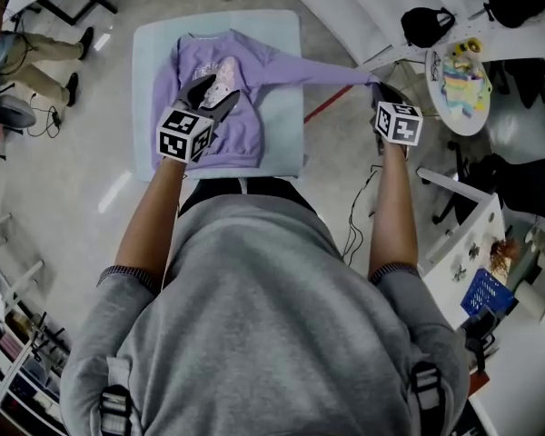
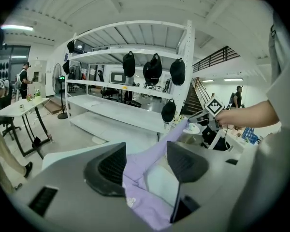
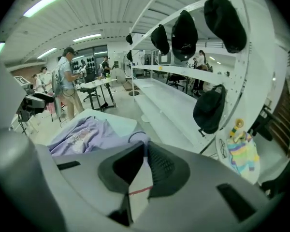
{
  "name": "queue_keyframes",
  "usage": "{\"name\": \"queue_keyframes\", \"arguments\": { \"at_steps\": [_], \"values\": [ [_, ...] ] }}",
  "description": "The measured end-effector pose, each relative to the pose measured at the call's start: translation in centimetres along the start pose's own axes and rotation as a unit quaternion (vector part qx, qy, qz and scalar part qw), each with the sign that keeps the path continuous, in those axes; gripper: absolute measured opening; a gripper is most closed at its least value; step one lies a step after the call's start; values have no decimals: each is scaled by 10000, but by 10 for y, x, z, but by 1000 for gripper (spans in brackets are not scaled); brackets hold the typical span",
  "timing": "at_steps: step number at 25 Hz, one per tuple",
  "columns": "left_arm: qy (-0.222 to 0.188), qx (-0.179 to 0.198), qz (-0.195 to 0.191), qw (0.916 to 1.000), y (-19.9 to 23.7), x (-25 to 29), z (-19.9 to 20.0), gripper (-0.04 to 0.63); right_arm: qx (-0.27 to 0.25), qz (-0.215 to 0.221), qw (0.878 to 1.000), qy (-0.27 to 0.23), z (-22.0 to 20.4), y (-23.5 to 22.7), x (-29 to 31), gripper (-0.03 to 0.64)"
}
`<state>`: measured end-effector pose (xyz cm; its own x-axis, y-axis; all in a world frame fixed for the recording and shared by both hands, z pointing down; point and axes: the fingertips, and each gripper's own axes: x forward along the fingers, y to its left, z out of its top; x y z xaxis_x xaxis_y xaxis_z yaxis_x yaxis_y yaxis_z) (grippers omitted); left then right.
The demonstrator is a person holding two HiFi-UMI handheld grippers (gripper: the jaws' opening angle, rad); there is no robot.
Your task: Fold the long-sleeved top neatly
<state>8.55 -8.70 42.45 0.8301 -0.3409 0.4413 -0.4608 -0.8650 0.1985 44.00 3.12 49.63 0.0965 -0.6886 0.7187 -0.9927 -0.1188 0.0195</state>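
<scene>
Head view: the lilac long-sleeved top (image 1: 236,139) lies flat on a pale mat (image 1: 154,53). Its sleeve (image 1: 318,73) is stretched out sideways to the right gripper (image 1: 381,91), and the left gripper (image 1: 213,94) hovers over the chest.

Left gripper view: the jaws stand spread, with lilac cloth (image 2: 140,178) lying loose between them.

Right gripper view: the jaws are pressed together on the sleeve's end (image 3: 137,138).
</scene>
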Motion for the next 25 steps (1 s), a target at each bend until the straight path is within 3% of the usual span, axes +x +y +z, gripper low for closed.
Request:
{"name": "queue_keyframes", "arguments": {
  "at_steps": [5, 10, 16, 22, 25],
  "values": [
    [10, -78, 141, 9999, 32, -18, -9, 291, -872, 1, 9954, -385, 44, 29, 1, 35],
    [-64, -142, 189, 9997, 58, -35, -8, 291, -1931, -27, 9794, -595, 88, 71, 6, 35],
    [-174, -57, 204, 9996, 85, -46, 0, 291, -2637, 48, 9629, -573, 125, 130, 18, 35],
    [-217, 20, 244, 9995, 112, -53, 6, 291, -3449, 19, 9376, -430, 150, 185, 42, 35],
    [-214, 79, 294, 9993, 127, -57, 5, 291, -3992, -40, 9160, -401, 159, 212, 56, 35]
  ]
}}
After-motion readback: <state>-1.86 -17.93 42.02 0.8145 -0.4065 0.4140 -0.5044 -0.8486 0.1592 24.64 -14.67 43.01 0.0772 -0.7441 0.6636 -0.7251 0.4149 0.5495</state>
